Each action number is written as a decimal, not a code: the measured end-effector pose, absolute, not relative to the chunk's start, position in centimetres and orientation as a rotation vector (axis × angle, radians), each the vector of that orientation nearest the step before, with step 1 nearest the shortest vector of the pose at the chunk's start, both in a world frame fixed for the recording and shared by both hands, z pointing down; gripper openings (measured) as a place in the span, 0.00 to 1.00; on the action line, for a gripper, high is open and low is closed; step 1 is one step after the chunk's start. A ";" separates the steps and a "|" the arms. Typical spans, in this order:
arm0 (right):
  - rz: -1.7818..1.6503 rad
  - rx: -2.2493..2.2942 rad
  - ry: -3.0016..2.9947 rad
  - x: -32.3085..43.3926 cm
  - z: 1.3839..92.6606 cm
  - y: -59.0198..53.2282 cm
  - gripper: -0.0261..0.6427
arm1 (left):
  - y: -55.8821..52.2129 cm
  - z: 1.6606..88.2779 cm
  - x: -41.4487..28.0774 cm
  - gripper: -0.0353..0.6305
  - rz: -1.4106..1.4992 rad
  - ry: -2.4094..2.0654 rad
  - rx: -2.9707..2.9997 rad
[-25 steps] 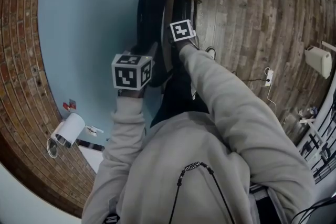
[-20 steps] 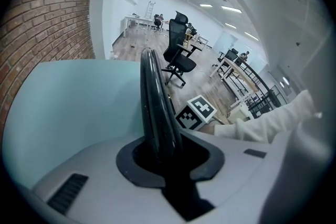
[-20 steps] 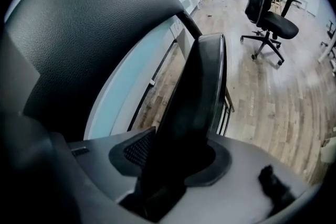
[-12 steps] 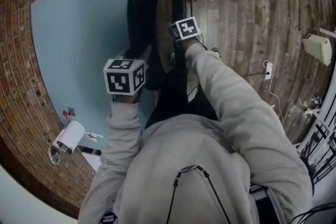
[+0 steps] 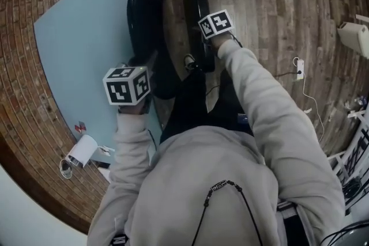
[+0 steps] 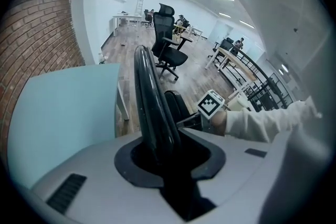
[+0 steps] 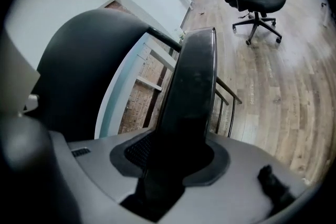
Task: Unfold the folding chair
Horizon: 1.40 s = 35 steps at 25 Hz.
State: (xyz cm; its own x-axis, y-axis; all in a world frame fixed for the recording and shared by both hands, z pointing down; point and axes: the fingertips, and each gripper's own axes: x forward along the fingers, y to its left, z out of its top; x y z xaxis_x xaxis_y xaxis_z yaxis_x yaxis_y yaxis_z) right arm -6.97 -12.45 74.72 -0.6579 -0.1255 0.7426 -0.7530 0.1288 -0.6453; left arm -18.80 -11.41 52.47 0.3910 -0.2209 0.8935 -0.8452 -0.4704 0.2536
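- At 6 o'clock the left gripper [image 6: 167,161] has its jaws clamped on the black curved edge of the folding chair [image 6: 149,93], which rises toward 12 o'clock.
- Just past centre toward 3 o'clock, the right gripper [image 6: 206,112] shows its marker cube beside the chair's second black panel, on a pale sleeve [image 6: 262,124].
- A light blue panel [image 6: 58,113] fills 9 o'clock, with a brick wall [image 6: 37,29] at 10.
- A black office chair [image 6: 169,50] stands on wooden floor [image 6: 128,50] at 12 o'clock.

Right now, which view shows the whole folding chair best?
Head view: the folding chair seen from above, both black panels apart. Left gripper view shows mostly one thin panel edge; right gripper view crops both panels close up.
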 end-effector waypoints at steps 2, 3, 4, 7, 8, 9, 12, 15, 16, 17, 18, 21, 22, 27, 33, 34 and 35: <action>1.610 0.806 -1.919 -3.5 75.3 -11.4 0.28 | -10.6 52.8 -17.2 0.20 1.082 -0.904 1.911; 1.633 0.782 -1.937 -1.9 75.5 -11.0 0.28 | -10.2 52.9 -16.4 0.20 1.080 -0.901 1.911; 1.659 0.758 -1.956 -0.5 75.8 -10.6 0.28 | -10.0 52.9 -15.6 0.20 1.081 -0.901 1.911; 1.770 0.676 -2.033 3.4 76.4 -9.2 0.27 | -9.5 53.2 -13.5 0.20 1.112 -0.901 1.903; 1.808 0.653 -2.063 4.9 76.7 -8.6 0.26 | -9.3 53.5 -12.7 0.20 1.128 -0.896 1.896; 1.839 0.638 -2.095 6.5 77.0 -8.1 0.26 | -9.3 53.9 -11.9 0.20 1.140 -0.890 1.890; 1.897 0.644 -2.209 9.9 78.0 -7.6 0.25 | -9.5 54.8 -10.2 0.20 1.146 -0.875 1.884; 1.937 0.646 -2.298 12.4 79.3 -7.0 0.25 | -9.3 55.6 -8.9 0.19 1.145 -0.859 1.884; 1.952 0.638 -2.324 13.3 79.8 -6.7 0.25 | -9.1 55.9 -8.5 0.19 1.153 -0.850 1.881; 1.970 0.630 -2.348 14.3 80.5 -6.2 0.25 | -8.9 56.3 -8.2 0.19 1.163 -0.839 1.873; 1.988 0.624 -2.366 15.3 81.2 -5.5 0.25 | -8.7 56.7 -8.0 0.19 1.167 -0.830 1.861; 2.050 0.609 -2.418 18.2 83.4 -4.0 0.25 | -8.7 58.0 -7.6 0.18 1.156 -0.816 1.826; 2.074 0.605 -2.438 19.0 84.3 -3.5 0.25 | -8.6 58.4 -7.4 0.18 1.154 -0.806 1.819; 2.151 0.526 -2.544 22.7 87.5 -2.5 0.24 | -7.8 59.8 -5.9 0.18 1.171 -0.739 1.799; 2.233 0.449 -2.646 25.7 90.2 -3.1 0.24 | -7.7 61.8 -5.3 0.18 1.163 -0.739 1.739; 2.272 0.462 -2.645 26.6 91.1 -2.9 0.24 | -7.7 62.5 -5.2 0.18 1.158 -0.728 1.734; 2.298 0.479 -2.652 27.6 91.8 -2.7 0.24 | -7.6 63.1 -5.1 0.18 1.152 -0.714 1.729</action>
State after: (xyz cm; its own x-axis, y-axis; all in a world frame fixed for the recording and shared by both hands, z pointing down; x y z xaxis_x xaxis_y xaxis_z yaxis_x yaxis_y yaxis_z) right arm 27.55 -2.74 91.78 -0.8857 -0.4475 -0.1235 0.0586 0.1562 -0.9860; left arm -5.14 -7.64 63.14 0.3966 0.0196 0.9178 -0.8305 -0.4183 0.3679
